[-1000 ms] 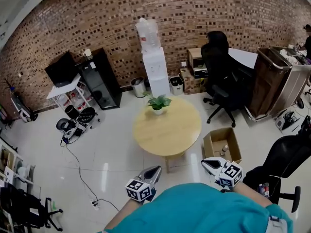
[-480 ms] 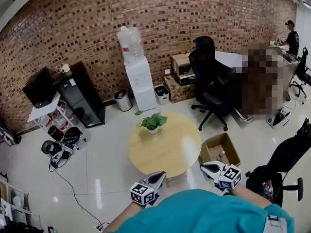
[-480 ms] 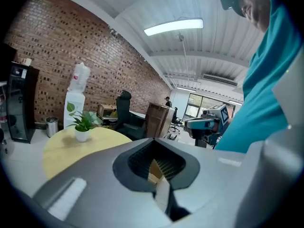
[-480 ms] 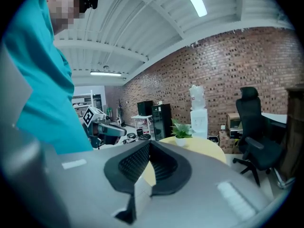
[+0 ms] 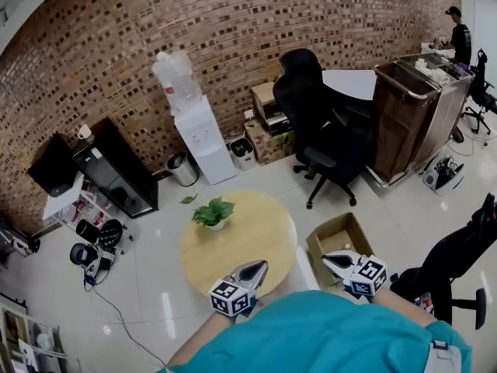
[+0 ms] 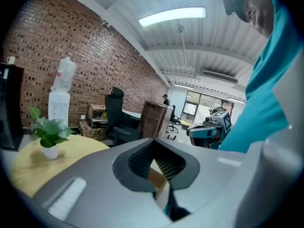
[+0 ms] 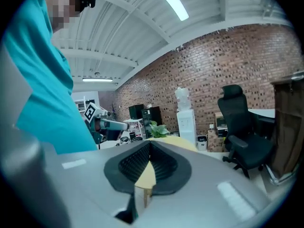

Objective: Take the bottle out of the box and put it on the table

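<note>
The left gripper (image 5: 255,269) has its jaws pressed together with nothing between them, and the right gripper (image 5: 337,260) is likewise closed and empty. I judge that neither is spread because neither is at the bottle yet. Both point forward and only a little downward, held close in front of the person's teal shirt (image 5: 326,336) with the marker cubes on top. The left one hangs at the near edge of the round light-wood table (image 5: 248,235). The right one hangs over the near side of the open brown cardboard box (image 5: 338,235), which stands on the glossy white floor (image 5: 380,208) just beside the table's right edge. The bottle cannot be made out; if it is in the box, the right gripper covers it. A small green potted plant (image 5: 213,212) stands by the table's far left edge, leaving the middle bare.
</note>
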`<state>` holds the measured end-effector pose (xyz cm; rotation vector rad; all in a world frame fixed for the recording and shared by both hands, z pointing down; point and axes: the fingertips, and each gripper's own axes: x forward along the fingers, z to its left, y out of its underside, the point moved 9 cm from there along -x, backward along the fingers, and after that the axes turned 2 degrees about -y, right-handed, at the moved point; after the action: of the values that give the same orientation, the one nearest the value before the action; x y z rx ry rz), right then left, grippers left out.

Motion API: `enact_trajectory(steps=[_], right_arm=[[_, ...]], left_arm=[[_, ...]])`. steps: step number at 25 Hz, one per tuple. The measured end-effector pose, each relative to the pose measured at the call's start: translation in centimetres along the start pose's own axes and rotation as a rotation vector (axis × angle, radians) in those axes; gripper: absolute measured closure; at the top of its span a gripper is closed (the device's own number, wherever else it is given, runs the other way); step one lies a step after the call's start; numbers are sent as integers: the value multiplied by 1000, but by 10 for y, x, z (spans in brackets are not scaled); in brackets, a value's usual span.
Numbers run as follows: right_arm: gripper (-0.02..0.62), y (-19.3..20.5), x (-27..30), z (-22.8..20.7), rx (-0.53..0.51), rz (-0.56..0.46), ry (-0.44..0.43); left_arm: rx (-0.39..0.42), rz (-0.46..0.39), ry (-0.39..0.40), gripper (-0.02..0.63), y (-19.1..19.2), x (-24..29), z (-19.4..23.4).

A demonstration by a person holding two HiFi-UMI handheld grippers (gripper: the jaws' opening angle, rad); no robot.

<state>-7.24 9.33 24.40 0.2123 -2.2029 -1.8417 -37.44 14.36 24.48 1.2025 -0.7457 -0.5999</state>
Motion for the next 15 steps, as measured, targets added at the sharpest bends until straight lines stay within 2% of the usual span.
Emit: enact_trajectory(steps=[3, 7, 11, 13, 15], right_arm=[[592, 15, -20, -42, -25, 13, 27], [593, 66, -42, -96, -25, 3, 103], [594, 124, -60, -154, 11, 18, 182], [594, 166, -55, -183, 50, 12, 245], [592, 220, -34, -219, 72, 6, 301]], left_arm=[[32, 14, 28, 605, -5, 60, 4], [63, 65, 114, 606, 22, 150, 12], [90, 102, 208, 606, 70, 243, 23], [106, 135, 278, 606, 105, 293, 44], [127, 168, 343, 606, 156, 343, 79]])
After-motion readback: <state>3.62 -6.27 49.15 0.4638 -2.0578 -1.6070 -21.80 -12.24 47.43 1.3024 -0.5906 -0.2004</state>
